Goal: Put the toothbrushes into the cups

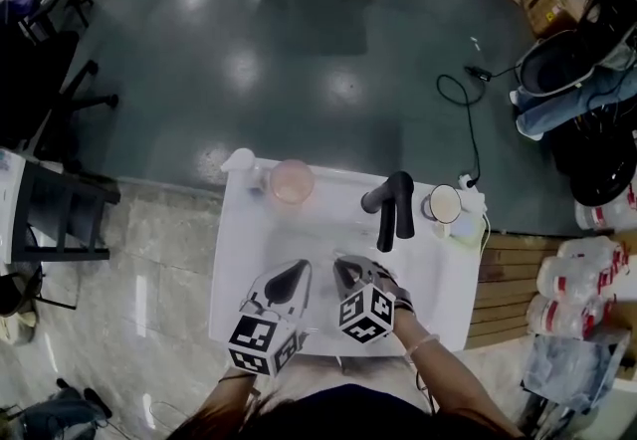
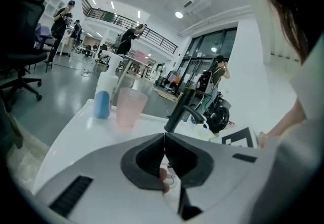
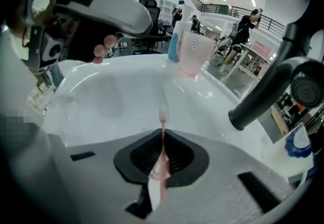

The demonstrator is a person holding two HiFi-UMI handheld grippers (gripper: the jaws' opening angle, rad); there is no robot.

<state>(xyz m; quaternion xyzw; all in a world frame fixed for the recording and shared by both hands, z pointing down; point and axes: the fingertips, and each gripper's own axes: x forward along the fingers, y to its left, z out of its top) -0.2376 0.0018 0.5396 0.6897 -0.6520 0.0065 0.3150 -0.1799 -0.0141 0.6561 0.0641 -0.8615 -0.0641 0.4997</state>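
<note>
Okay, my right gripper [image 3: 163,137] clenched on slim pink plastic toothbrush [image 3: 162,116], bristles forward over white ceramic basin [image 3: 101,96]. Left gripper [image 2: 164,138] pressed closed, looks empty. Risk I see: thin handle pivots in grip, misses translucent pink textured cup [image 3: 193,53], tips it.

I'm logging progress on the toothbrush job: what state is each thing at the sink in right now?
Right gripper: shut on the pink toothbrush.
Pink toothbrush: clamped, bristle head sticking forward over the basin, not in a cup.
Left gripper: shut, jaw tips together.
Pink cup: upright on the counter, no toothbrush in it.
White cup: upright beside the faucet, no toothbrush in it.
Faucet: no water running.
</note>
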